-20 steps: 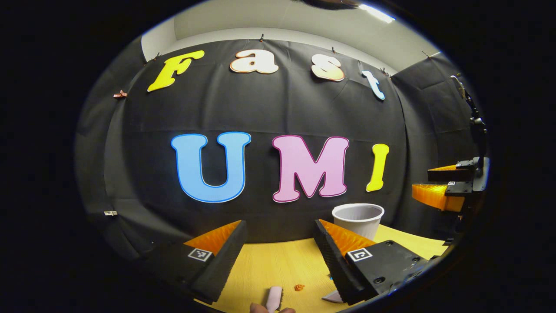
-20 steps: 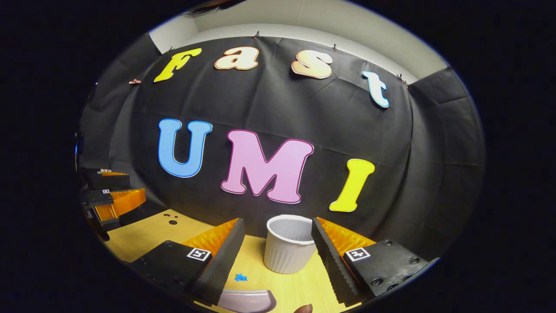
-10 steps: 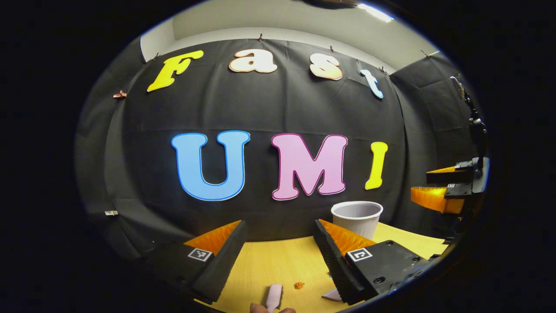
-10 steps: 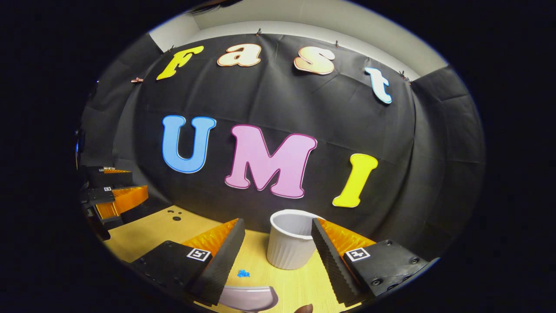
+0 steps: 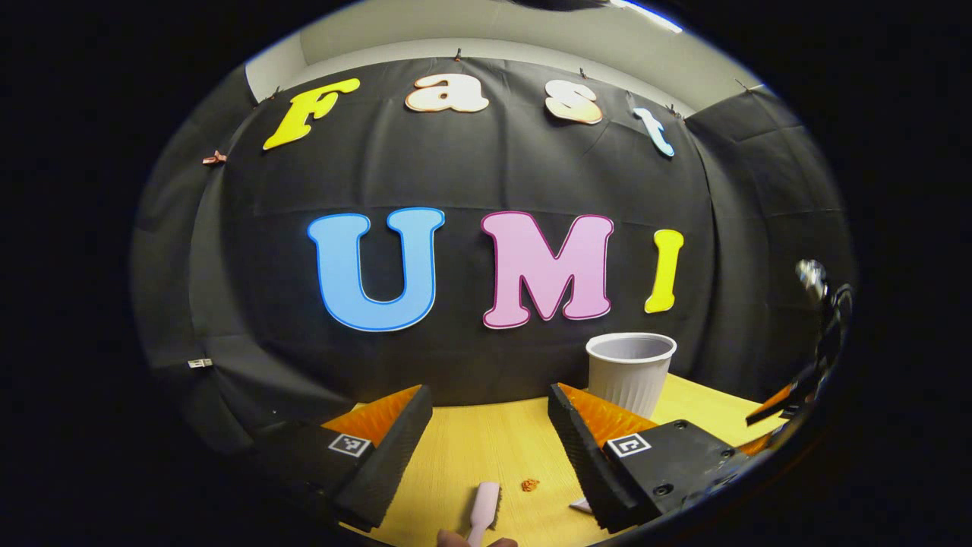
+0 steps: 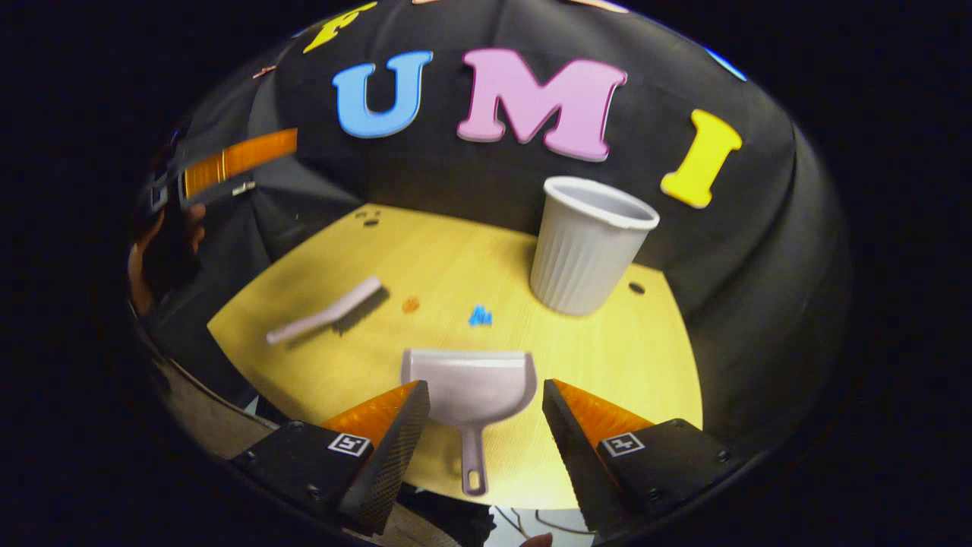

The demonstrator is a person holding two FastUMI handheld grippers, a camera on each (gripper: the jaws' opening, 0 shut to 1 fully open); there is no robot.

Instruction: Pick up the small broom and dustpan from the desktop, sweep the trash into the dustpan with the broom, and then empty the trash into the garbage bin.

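In the right gripper view a pale small broom [image 6: 325, 319] lies on the yellow desktop [image 6: 630, 365] at the left. The grey dustpan [image 6: 471, 391] lies in front, its handle pointing towards me. An orange scrap [image 6: 411, 305] and a blue scrap [image 6: 480, 315] sit between them. The ribbed white bin [image 6: 588, 243] stands behind. My right gripper [image 6: 484, 387] hangs open above the dustpan, one finger on each side. My left gripper [image 5: 490, 395] is open and holds nothing; the broom [image 5: 484, 507] and the orange scrap [image 5: 529, 485] lie below it.
The left gripper [image 6: 228, 163] and the hand [image 6: 163, 258] holding it are at the upper left of the right gripper view. The right gripper [image 5: 790, 399] sits low at the far right of the left gripper view, past the bin [image 5: 630, 372]. Black cloth walls the table's back.
The right gripper has tipped sharply downward, so the whole desktop and the dustpan now lie below its fingers. The left gripper shifted only slightly. Both stay open.
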